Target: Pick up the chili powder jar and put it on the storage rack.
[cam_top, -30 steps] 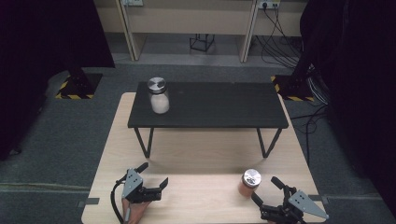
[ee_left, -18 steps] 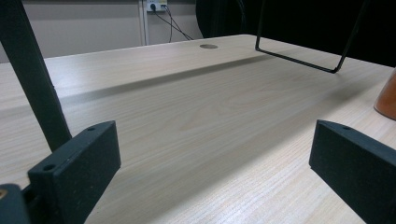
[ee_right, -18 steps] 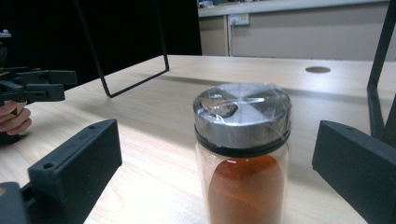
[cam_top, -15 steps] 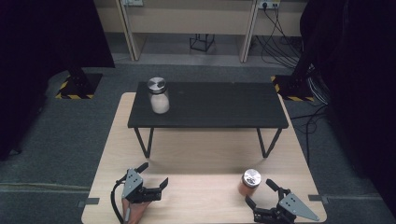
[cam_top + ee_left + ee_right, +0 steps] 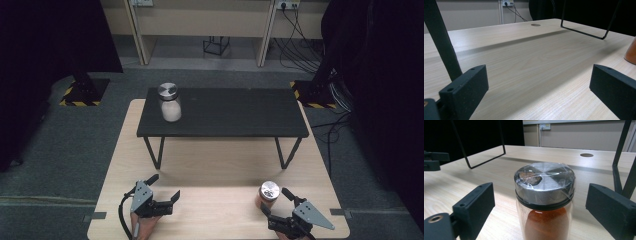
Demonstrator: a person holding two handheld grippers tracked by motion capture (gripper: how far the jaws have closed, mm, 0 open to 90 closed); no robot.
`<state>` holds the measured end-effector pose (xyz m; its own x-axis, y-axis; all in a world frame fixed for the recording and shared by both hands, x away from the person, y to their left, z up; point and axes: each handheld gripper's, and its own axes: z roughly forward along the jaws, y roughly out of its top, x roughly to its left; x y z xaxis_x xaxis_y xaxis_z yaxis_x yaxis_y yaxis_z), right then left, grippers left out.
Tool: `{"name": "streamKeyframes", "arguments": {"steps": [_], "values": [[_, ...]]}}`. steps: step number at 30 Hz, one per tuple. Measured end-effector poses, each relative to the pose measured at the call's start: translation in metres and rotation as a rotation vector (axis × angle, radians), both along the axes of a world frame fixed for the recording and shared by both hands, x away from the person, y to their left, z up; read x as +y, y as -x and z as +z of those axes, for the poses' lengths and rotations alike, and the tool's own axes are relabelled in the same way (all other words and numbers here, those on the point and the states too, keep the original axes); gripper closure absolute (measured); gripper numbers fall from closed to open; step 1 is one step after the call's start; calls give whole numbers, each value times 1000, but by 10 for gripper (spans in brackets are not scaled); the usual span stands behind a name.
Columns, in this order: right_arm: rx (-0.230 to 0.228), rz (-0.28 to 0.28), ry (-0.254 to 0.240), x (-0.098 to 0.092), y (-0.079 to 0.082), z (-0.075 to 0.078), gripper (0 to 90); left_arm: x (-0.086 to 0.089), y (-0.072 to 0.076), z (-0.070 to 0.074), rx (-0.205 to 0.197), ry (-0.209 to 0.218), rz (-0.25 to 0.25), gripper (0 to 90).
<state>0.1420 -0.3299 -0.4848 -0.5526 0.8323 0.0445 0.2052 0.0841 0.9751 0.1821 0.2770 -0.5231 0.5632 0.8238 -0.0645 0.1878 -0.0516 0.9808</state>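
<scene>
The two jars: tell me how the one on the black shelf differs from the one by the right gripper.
Contents: the shelf jar holds something white, while the near jar holds orange-red powder.
Place: the shelf jar stands on the raised black shelf; the near jar stands on the wooden table below it.
Grippers: the shelf jar stands far from both, while the near jar sits between the right gripper's jaws, which have just been closing and are not yet touching it.
Both stand upright with silver lids.
</scene>
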Motion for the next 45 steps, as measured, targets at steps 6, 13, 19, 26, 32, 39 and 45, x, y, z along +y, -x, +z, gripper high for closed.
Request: {"name": "streamKeyframes", "arguments": {"steps": [6, 13, 19, 26, 32, 39, 45], "values": [[38, -17, 42, 11, -7, 2, 137, 0, 0, 0, 0, 0, 0, 13], [64, -26, 40, 12, -14, 1, 193, 0, 0, 0, 1, 1, -2, 13], [77, -20, 53, 13, -18, 2, 235, 0, 0, 0, 1, 1, -1, 13], [78, -23, 67, 14, -20, 3, 292, 0, 0, 0, 1, 0, -2, 14], [78, -37, 86, 19, -18, 6, 297, 0, 0, 0, 2, 1, -3, 14], [42, -52, 74, 17, -12, 7, 298, 0, 0, 0, 2, 2, -4, 14], [41, -57, 61, 14, -11, 9, 298, 1, -1, 0, 2, 2, -4, 14]]}}
